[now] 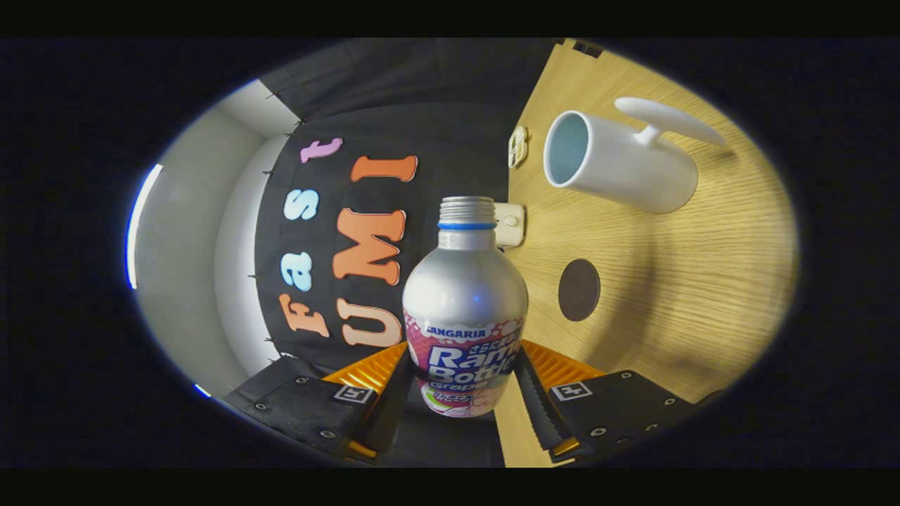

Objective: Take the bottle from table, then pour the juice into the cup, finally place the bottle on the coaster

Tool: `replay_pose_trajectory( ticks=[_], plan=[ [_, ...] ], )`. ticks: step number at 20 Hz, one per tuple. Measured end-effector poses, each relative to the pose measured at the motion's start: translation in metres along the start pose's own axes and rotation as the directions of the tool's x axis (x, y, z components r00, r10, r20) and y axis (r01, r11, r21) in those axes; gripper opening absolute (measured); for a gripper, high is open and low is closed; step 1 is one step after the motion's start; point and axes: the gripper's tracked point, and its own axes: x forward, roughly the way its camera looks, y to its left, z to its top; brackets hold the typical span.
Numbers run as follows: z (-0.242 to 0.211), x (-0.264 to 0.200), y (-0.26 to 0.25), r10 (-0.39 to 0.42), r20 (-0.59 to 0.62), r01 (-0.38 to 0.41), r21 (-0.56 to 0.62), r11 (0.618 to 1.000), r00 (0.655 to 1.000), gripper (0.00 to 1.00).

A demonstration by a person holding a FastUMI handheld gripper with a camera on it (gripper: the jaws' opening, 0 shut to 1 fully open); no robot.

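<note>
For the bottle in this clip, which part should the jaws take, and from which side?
The bottle is best held as here: the gripper closes from the side on its wide, straight labelled lower body, one jaw on each flank. The shoulder tapers to a narrow threaded neck, a poorer hold, and stays clear for pouring.

the gripper view looks forward along the fingers [460, 393], rolled sideways, with the table [668, 302] upright beyond them.

— What is the table [675, 295] like?
— It is light wood with thin lines in it.
— What sits on it?
— A white cup [619, 165] with a handle. Near the cup lies a round dark coaster [579, 289]. Two small pale things [510, 223] sit by the table's far edge.
</note>
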Motion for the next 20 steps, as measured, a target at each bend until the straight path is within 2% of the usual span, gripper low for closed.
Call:
replay_pose_trajectory(
  ticks=[12, 20],
  plan=[
    [0.027, 0.006, 0.015, 0.036, 0.038, -0.044, 0.213, 0.976, 0.999, 0.76],
    [0.039, 0.005, 0.017, 0.044, 0.048, -0.056, 0.296, 0.954, 0.998, 0.76]
  ],
)
